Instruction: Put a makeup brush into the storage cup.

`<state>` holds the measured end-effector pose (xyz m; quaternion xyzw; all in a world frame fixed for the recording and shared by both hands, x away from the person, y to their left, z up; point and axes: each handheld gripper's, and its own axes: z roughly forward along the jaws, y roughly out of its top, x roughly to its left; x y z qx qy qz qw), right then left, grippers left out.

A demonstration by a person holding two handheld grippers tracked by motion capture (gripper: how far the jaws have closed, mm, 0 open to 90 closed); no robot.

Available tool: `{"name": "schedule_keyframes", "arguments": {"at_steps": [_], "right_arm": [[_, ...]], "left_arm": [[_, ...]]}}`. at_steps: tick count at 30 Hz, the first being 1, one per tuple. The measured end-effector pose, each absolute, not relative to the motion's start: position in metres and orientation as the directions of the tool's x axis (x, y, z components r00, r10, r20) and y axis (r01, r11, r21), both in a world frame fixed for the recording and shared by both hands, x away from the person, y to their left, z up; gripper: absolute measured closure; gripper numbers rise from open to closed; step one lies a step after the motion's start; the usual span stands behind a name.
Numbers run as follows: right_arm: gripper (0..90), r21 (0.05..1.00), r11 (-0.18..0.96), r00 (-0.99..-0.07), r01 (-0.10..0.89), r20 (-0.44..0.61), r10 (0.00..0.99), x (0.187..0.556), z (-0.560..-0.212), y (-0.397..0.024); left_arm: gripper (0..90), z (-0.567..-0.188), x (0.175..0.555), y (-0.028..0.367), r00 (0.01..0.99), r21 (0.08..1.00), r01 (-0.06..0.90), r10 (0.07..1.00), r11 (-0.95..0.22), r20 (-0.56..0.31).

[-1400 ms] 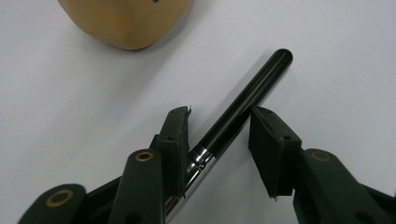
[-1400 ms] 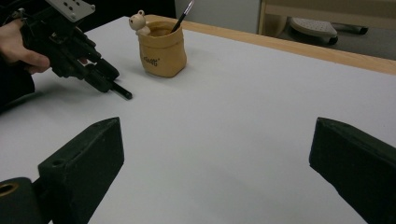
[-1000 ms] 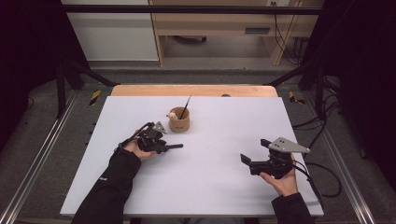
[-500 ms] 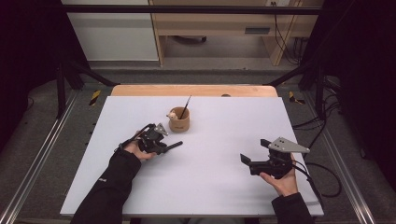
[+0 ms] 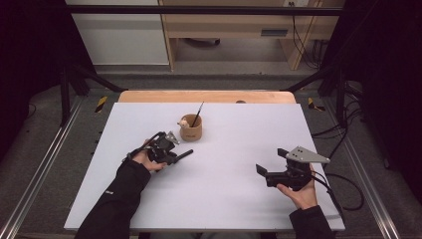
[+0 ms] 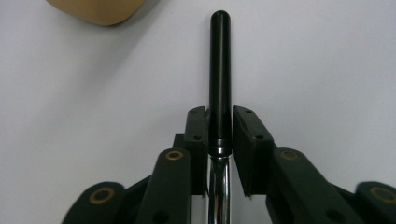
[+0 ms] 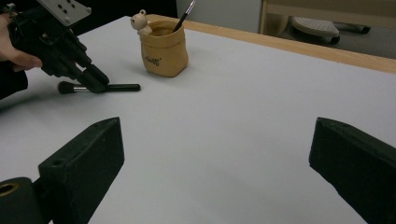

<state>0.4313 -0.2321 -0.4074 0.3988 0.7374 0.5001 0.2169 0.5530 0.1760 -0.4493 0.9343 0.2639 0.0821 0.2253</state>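
Counting on the table (image 5: 224, 199): two grippers, one cup (image 5: 191, 128), two brushes. Left gripper (image 5: 171, 155), left of centre in the high view, closed around the black brush (image 6: 219, 70) at the handle's base, jaws having just eased slightly wider; brush lying flat just below the cup. Right gripper (image 5: 268, 167), lower right, gaping open over bare table. Second brush (image 5: 197, 114) standing in the cup. Compared with the earlier frame, both hands unmoved.
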Motion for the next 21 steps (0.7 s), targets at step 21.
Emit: {"name": "schedule_keyframes", "arguments": {"at_steps": [21], "right_arm": [[3.7, 0.909, 0.186, -0.592, 0.373, 0.079, 0.802, 0.432, -0.408, -0.232]], "left_arm": [[76.1, -0.447, 0.554, 0.168, 0.859, 0.363, 0.471, 0.512, -0.804, 0.019]]}}
